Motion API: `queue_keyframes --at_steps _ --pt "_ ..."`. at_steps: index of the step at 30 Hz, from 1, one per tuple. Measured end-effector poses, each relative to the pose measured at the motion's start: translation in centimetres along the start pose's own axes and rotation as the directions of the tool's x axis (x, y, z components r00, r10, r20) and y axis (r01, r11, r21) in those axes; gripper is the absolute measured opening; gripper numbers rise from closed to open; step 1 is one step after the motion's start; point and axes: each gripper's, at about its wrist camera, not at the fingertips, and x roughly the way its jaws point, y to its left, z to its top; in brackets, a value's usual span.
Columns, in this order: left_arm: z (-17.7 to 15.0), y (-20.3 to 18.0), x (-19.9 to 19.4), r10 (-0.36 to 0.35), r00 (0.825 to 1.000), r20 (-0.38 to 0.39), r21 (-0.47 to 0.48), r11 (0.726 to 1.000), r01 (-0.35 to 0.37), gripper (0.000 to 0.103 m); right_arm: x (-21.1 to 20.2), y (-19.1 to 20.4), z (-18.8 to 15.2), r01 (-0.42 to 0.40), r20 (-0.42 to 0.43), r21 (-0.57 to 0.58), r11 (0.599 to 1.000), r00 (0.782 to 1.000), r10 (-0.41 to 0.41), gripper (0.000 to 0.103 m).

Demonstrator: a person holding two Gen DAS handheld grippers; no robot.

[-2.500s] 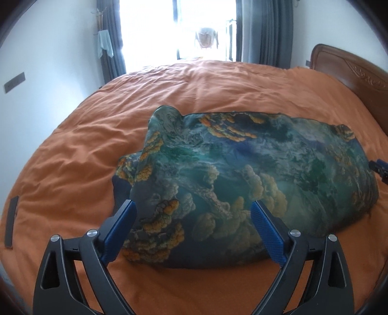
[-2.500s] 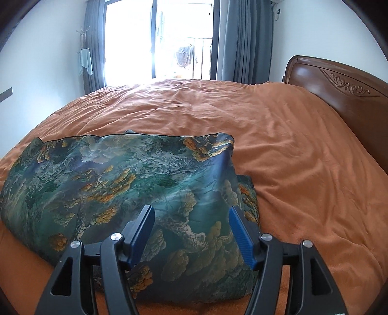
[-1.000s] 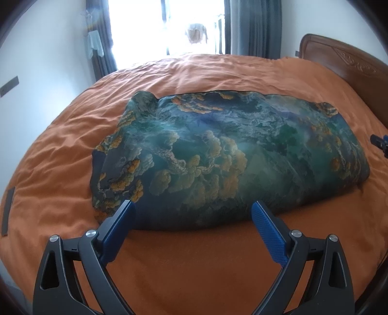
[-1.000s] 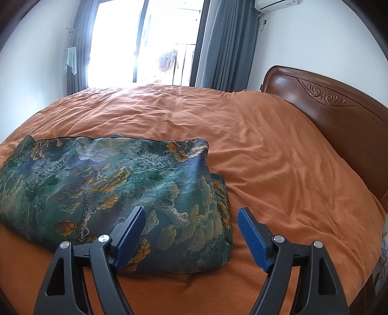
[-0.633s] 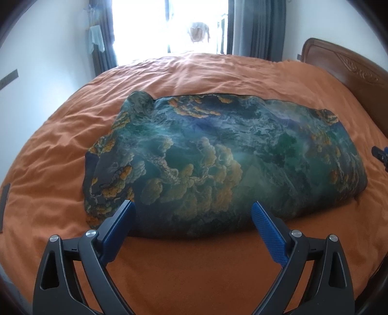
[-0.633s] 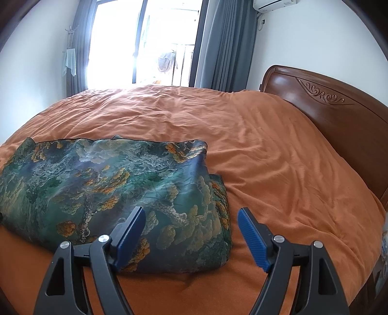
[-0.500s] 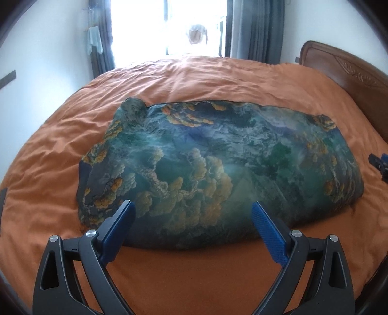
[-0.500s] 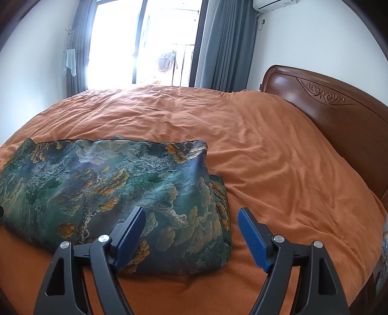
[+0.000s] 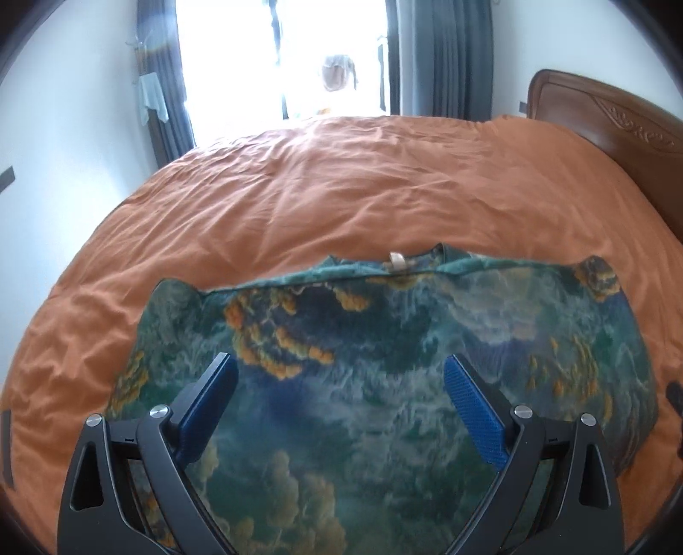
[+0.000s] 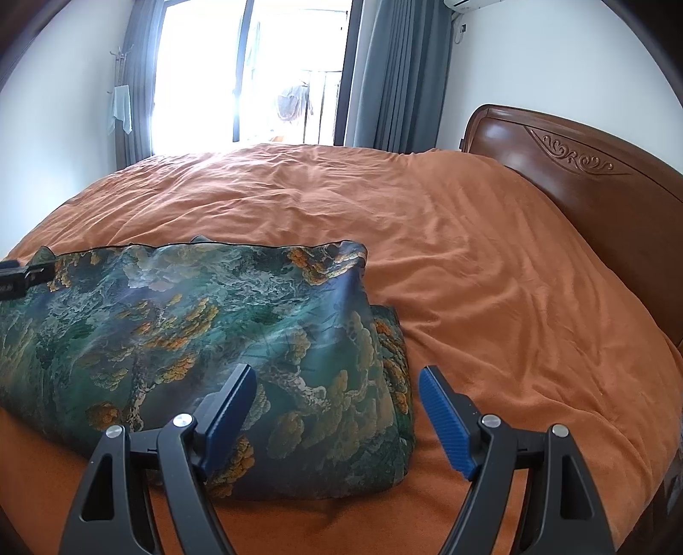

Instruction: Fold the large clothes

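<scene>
Tongs (image 9: 339, 378) open above garment (image 9: 384, 341).

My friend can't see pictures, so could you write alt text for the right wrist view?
A folded garment printed in green, blue and orange lies on an orange bedspread. The open right gripper hovers over its near corner, holding nothing.

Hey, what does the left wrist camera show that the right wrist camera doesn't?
Only the left wrist view shows the small pale tag at the garment's far edge. Only the right wrist view shows the air conditioner high on the wall and the garment's lower layer peeking out beside the tongs. Both show the folded patterned garment on the orange bedspread, the wooden headboard, and open, empty tongs.
</scene>
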Motion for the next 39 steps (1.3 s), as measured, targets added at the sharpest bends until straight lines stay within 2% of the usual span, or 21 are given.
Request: queue_keyframes --at_steps 3,5,9,11,14,16,18,19,21,22,24,27,28,29,30,33,35,37,38,39 --pt "2.1 -0.8 2.9 -0.006 1.000 -0.025 -0.004 1.000 0.006 0.098 0.2 -0.1 -0.1 -0.026 -0.005 0.002 1.000 1.000 0.026 0.080" --pt "2.3 -1.5 5.2 -0.008 0.997 -0.076 0.004 1.000 0.009 0.098 0.2 -0.1 -0.3 -0.038 -0.008 0.003 0.999 0.999 0.038 0.080" --pt "-0.6 -3.1 7.9 0.033 0.984 -0.175 0.090 0.996 -0.018 0.097 0.4 -0.9 -0.8 -0.063 -0.028 0.027 0.998 0.998 0.064 0.080" --pt "-2.5 -3.2 6.7 0.053 0.987 -0.153 0.123 0.992 -0.034 0.098 0.4 -1.6 -1.1 -0.068 -0.035 0.044 0.997 0.997 0.070 0.080" --pt "-5.7 -2.5 3.4 0.032 0.990 -0.141 0.130 0.991 -0.013 0.099 0.5 -3.2 -1.9 -0.080 -0.053 0.076 0.994 0.995 0.084 0.080" --pt "-7.6 -2.4 1.3 0.021 0.991 -0.134 0.151 0.989 -0.001 0.099 1.0 -4.6 -2.6 -0.123 -0.073 0.127 0.984 0.988 0.133 0.081" --pt "-9.2 -2.7 -1.3 0.014 0.994 -0.105 0.201 0.979 0.008 0.099 1.9 -6.1 -3.4 -0.195 -0.089 0.205 0.959 0.972 0.217 0.082" --pt "-9.9 -3.1 -2.6 -0.012 0.996 -0.091 0.230 0.973 0.033 0.099 2.5 -7.0 -3.8 -0.240 -0.089 0.258 0.936 0.959 0.270 0.083" --pt "-10.5 -3.9 -4.3 -0.079 0.995 -0.069 0.257 0.962 0.094 0.099 3.9 -8.1 -4.2 -0.278 -0.100 0.350 0.894 0.938 0.331 0.085" --pt "-10.6 -4.4 -4.7 -0.121 0.990 -0.067 0.267 0.954 0.134 0.100 4.7 -8.5 -4.4 -0.298 -0.102 0.399 0.867 0.925 0.365 0.087" --pt "-10.6 -5.5 -4.5 -0.153 0.985 -0.079 0.276 0.946 0.169 0.100 6.8 -8.4 -4.6 -0.342 -0.114 0.455 0.822 0.894 0.434 0.094" --pt "-11.1 -7.0 -2.4 -0.179 0.969 -0.172 0.250 0.943 0.219 0.101 8.7 -8.0 -4.5 -0.314 -0.109 0.481 0.818 0.905 0.412 0.098" --pt "-11.2 -7.2 -1.8 -0.179 0.963 -0.200 0.229 0.947 0.224 0.101 9.2 -8.0 -4.4 -0.332 -0.086 0.492 0.805 0.901 0.424 0.096" --pt "-11.2 -7.2 -1.8 -0.181 0.962 -0.205 0.216 0.950 0.225 0.101 9.3 -8.2 -4.4 -0.343 -0.068 0.506 0.792 0.899 0.433 0.076" --pt "-11.0 -7.2 -2.1 -0.192 0.960 -0.205 0.208 0.950 0.234 0.101 9.5 -8.3 -4.3 -0.346 -0.070 0.522 0.780 0.894 0.443 0.042" --pt "-10.2 -6.8 -3.2 -0.207 0.956 -0.208 0.212 0.945 0.250 0.100 10.0 -8.8 -4.6 -0.357 -0.072 0.567 0.742 0.876 0.477 0.028" --pt "-9.5 -6.4 -3.9 -0.206 0.959 -0.195 0.216 0.945 0.247 0.100 9.4 -8.3 -4.4 -0.370 -0.062 0.514 0.774 0.884 0.464 0.028" --pt "-8.9 -6.1 -3.8 -0.204 0.961 -0.189 0.216 0.946 0.243 0.100 8.1 -8.2 -4.3 -0.362 -0.050 0.490 0.793 0.897 0.440 0.043" --pt "-8.8 -5.9 -3.7 -0.199 0.962 -0.188 0.215 0.947 0.238 0.100 7.6 -8.4 -4.6 -0.349 -0.053 0.513 0.785 0.899 0.434 0.060" --pt "-8.7 -5.9 -3.5 -0.195 0.962 -0.189 0.214 0.948 0.234 0.100 6.9 -8.8 -4.9 -0.335 -0.051 0.541 0.771 0.902 0.428 0.065"
